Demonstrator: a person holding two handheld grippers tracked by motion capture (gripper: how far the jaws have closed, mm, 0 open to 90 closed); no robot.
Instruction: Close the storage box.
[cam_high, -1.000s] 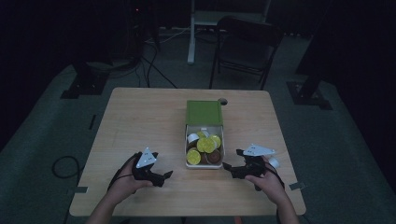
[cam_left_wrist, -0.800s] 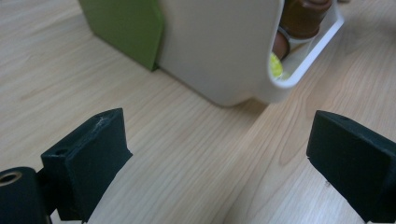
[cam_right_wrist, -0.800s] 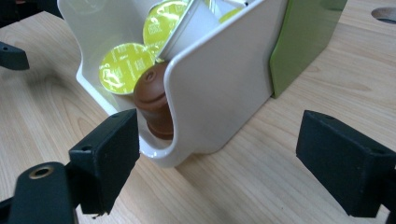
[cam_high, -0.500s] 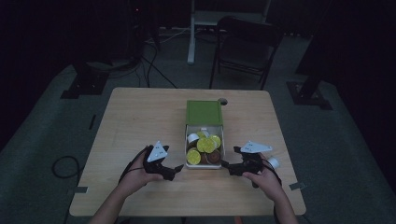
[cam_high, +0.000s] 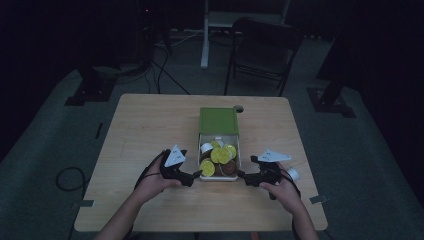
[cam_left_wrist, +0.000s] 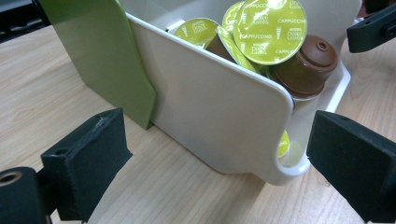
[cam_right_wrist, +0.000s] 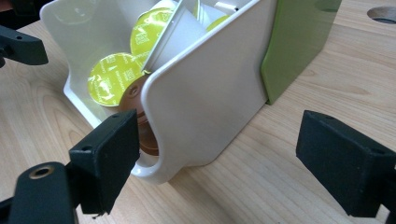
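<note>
Glossy white plastic drawer (cam_left_wrist: 219, 112), matt green sleeve (cam_left_wrist: 107, 56), foil-lidded capsules (cam_left_wrist: 270, 28), pale wood-grain table (cam_left_wrist: 42, 88).

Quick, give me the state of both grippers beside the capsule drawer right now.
Left gripper: open, holding nothing, fingers apart at the white drawer.
Right gripper: open, holding nothing, at the drawer's other side.

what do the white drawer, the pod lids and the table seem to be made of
White drawer: likely glossy moulded plastic, smooth with rounded corners. Pod lids: probably printed foil, thin with a soft sheen. Table: wood or wood-look laminate, matte with visible grain.
</note>
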